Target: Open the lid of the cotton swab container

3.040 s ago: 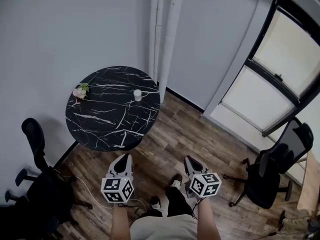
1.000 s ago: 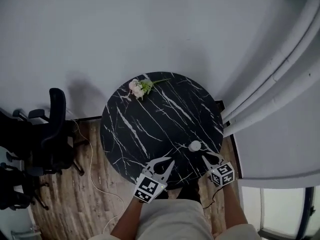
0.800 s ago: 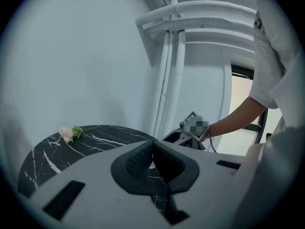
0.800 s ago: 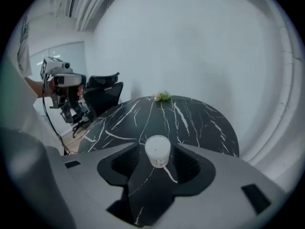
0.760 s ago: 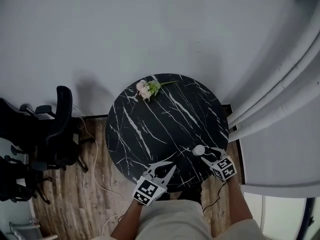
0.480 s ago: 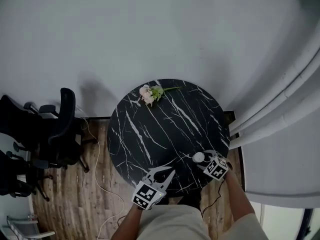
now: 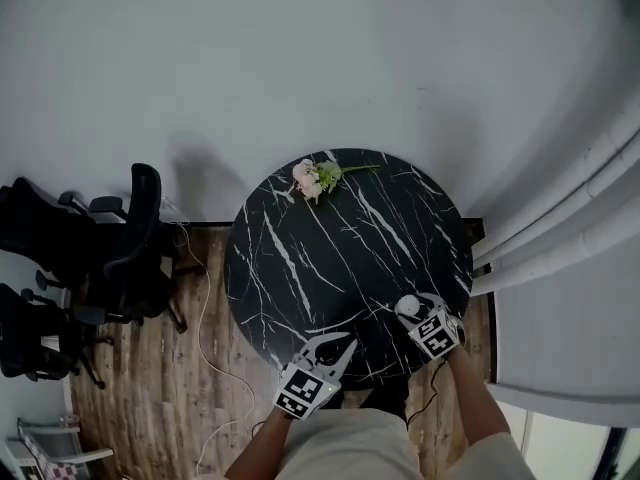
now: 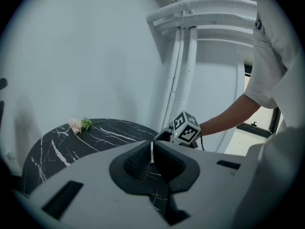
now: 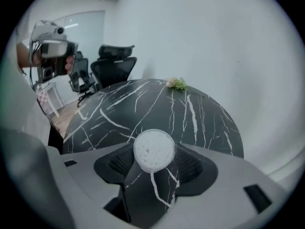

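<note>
Steep downward look at a round black table point(image 7: 330, 258) veined with white, its near edge at a person's waist, both forearms reaching in from below.

Near left: the left gripper point(image 8: 151, 154), jaws pressed together on nothing, poised over the table's near rim and taking no part yet.

Near right, a little farther in: the right gripper point(image 7: 413, 305), tilted downward, jaws just now swung open to a wide spread. Between them, a small round white container point(image 9: 153, 150), upright on the table close to its near right edge. Dimpled white top facing up toward the right gripper view, one jaw on either side, a gap showing on both sides, so no squeeze on it yet.

Progress, as a judgement: barely begun. Lid seemingly still on, with the jaws placed around the container and nothing more. Left to do, most likely: closing on the container or its lid, steadying the body, perhaps with the idle left gripper, then lifting or twisting the lid off.

Farther off: bare marble across the middle, then a small pink and green flower sprig point(image 7: 315, 176) at the far rim, well apart from the container. Beyond the table, a plain pale wall. To the left, black office chairs point(image 7: 120, 248) on a wood floor.
</note>
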`<state>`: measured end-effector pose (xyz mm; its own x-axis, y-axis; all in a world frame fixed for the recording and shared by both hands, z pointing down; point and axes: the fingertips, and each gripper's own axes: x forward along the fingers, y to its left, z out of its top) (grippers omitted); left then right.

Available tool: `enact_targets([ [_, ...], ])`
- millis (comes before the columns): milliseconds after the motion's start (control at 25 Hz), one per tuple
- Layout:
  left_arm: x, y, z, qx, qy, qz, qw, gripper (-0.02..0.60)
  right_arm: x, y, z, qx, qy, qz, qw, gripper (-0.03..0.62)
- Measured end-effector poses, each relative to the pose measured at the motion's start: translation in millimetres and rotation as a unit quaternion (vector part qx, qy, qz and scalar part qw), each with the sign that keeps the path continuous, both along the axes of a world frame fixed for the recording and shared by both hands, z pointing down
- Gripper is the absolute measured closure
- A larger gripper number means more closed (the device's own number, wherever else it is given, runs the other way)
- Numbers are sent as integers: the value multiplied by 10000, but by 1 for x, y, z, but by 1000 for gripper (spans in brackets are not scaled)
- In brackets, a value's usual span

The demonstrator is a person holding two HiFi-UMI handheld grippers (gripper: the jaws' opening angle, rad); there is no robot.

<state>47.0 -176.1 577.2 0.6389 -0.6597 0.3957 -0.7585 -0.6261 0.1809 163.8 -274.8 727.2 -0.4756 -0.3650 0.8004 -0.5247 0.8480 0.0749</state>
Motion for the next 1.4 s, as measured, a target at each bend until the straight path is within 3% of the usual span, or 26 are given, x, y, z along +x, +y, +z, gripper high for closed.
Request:
enact_targets([
  [200, 19, -15, 2, 163, -96, 246, 9995, 549, -13, 3, -73, 26, -835, 1242, 9887, 319],
  [280, 33, -24, 9, 202, -232, 391, 9988, 395, -18, 5, -109, 156, -1018, 1520, 9830, 319],
  [360, 42, -35, 16, 407, -576, 298, 9971, 316, -23, 8, -143, 313, -1119, 1740, 9779, 320],
  [440, 51, -45, 18, 637, -864, 162, 9941, 304, -28, 13, -172, 437, -1250, 2024, 9703, 319],
  [600, 74, -62, 10, 840, -893, 107, 9924, 291, -39, 28, -198, 507, -1249, 2493, 9590, 319],
  [760, 93, -60, 0, 1291, -1124, 271, 9849, 287, -45, 41, -200, 411, -1370, 2781, 9498, 321],
  [1040, 95, -53, -15, 1477, -594, 593, 9855, 314, -48, 55, -213, 362, -1554, 2574, 9530, 320],
  [1160, 92, -48, -21, 1410, -213, 811, 9865, 316, -56, 61, -224, 498, -1907, 2027, 9592, 320],
  [1280, 92, -38, -22, 1258, 161, 1418, 9817, 316, -60, 67, -243, 994, -2411, 1287, 9568, 319],
  [1400, 95, -20, -33, 1029, 534, 2390, 9641, 316, -63, 81, -263, 1278, -2749, 448, 9519, 319],
])
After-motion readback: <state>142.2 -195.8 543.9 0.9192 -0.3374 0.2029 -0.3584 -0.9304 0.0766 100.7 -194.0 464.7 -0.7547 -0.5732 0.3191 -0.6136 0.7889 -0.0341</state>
